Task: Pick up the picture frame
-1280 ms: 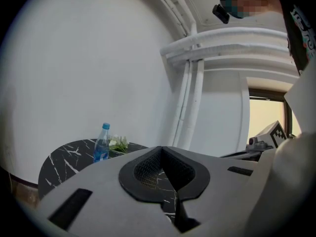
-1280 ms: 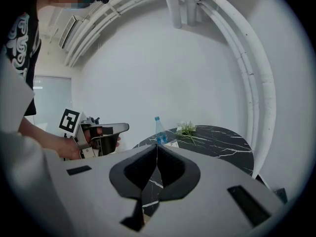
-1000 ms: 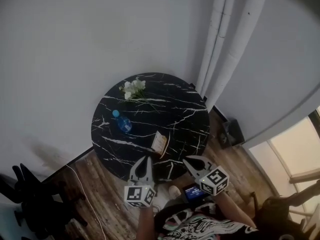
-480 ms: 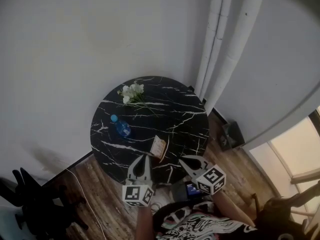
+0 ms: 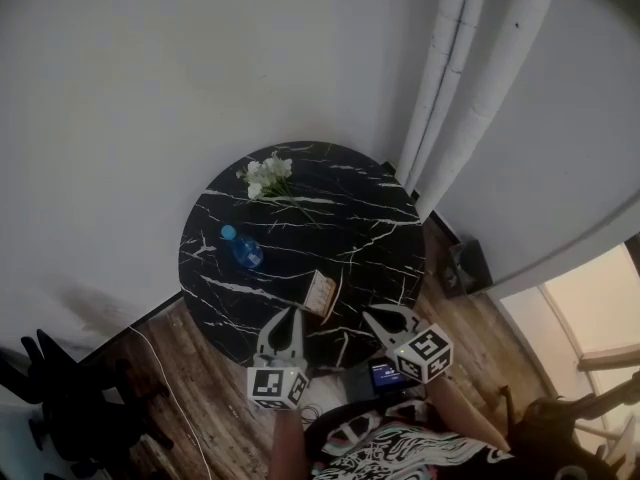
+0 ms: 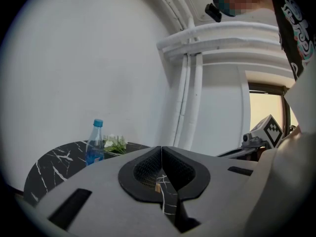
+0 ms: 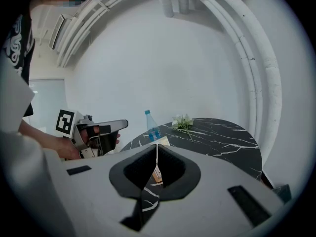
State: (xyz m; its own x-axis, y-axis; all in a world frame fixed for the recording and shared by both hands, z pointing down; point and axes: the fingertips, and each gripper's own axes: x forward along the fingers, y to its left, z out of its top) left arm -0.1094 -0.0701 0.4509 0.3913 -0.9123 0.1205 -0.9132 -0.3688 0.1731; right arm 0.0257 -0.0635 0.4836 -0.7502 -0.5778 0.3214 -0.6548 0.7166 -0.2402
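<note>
Picture frame (image 5: 320,293) sits on round black marble table (image 5: 360,228), close to the near rim, well apart from bottle (image 5: 243,250) and flowers (image 5: 268,176) further back. Looks propped up w/ tan face angled toward the left side; its long edge runs approx away from the person, slightly slanted, but it is too small in head view to be sure. Left hand-held gripper (image 5: 287,318) and right hand-held gripper (image 5: 378,318) both hover at the table's near rim, jaws pressed together, nothing pinched. Frame lies ahead & between them: up-right of the left tips, up-left of the right tips. Left looks a bit nearer. In right gripper view the frame (image 7: 158,173) shows dead ahead, just past the closed tips, so right is prob. better lined up. Either one needs jaws spread before closing in on the frame.
</note>
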